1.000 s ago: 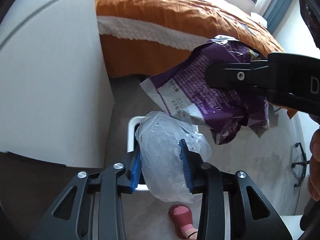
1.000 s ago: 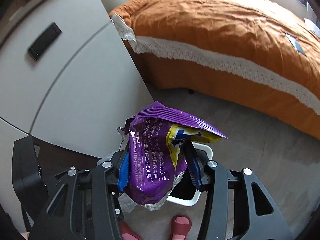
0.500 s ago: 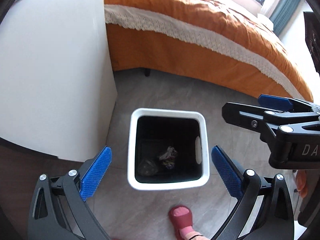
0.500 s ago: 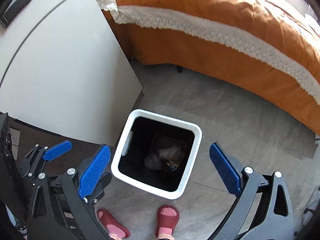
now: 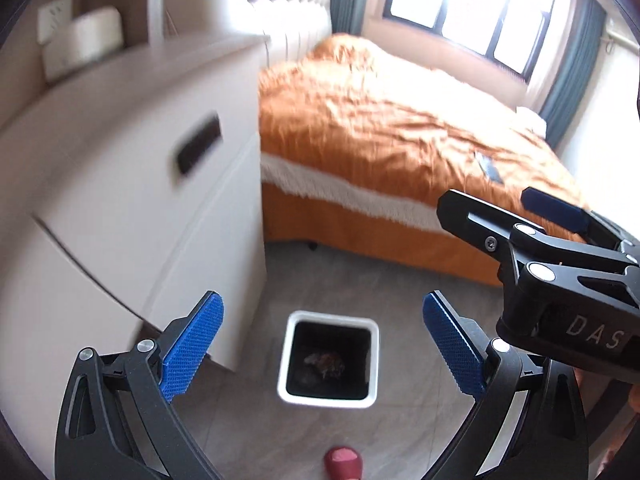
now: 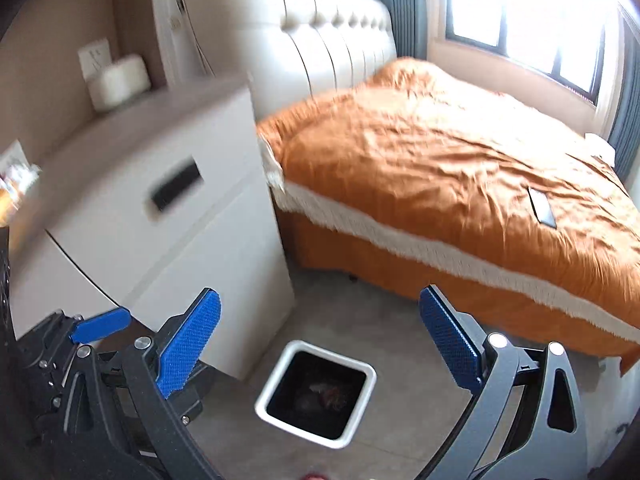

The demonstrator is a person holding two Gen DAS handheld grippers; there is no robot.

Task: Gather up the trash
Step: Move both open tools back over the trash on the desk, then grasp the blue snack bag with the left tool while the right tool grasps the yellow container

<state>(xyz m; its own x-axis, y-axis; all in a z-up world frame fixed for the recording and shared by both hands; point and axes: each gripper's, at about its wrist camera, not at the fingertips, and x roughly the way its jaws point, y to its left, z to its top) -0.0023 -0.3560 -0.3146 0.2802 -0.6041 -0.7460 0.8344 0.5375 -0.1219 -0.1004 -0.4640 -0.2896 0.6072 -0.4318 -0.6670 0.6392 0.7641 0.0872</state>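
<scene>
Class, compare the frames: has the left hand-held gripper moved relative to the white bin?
Yes. The left hand-held gripper has risen away from the white bin, which now looks smaller between its open jaws.

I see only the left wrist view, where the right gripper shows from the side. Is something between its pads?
Observer: No. In the right wrist view the right gripper is open, its jaws have just been opening, and nothing is between its pads.
Operator: Is any trash on the cabinet? I see only a white box there.
Observer: Perhaps. A clear crinkly packet lies at the left end of its top, too blurred to name.
</scene>
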